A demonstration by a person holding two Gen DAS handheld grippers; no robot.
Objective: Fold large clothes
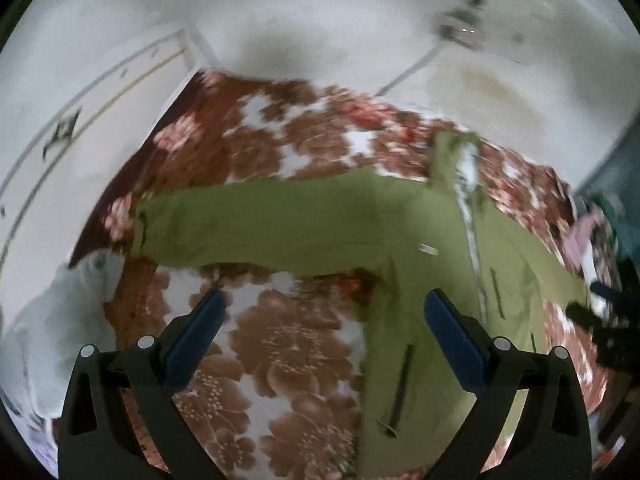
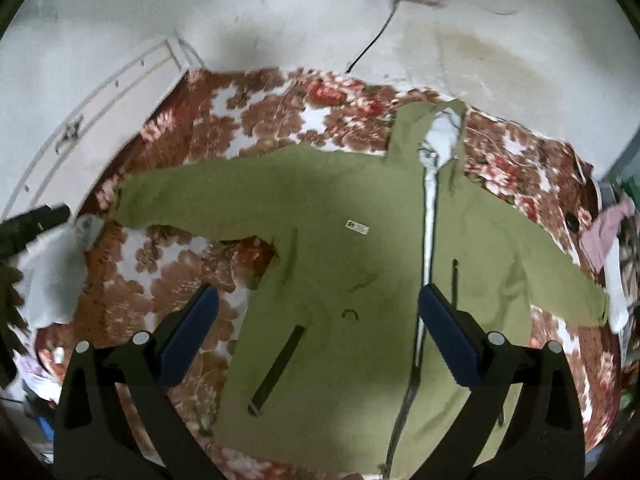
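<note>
A green jacket [image 2: 352, 248] lies spread on the bed [image 2: 248, 120]. Both grippers, left [image 1: 323, 304] and right [image 2: 318, 300], hang above it with fingers wide apart, holding nothing.

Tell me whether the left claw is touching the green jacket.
Cannot tell. In the left wrist view the left claw is open, with the green jacket showing behind its right finger, but nothing plainly shows contact or a gap.

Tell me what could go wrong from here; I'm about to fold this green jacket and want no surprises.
1. The jacket lies zipper side up with both sleeves spread; the long left sleeve may drag and bunch when it is folded in.
2. A white cloth sits near that cuff and might get caught in the fold.
3. Both tools, left and right, are open and hold nothing; thick fabric could slip.
</note>
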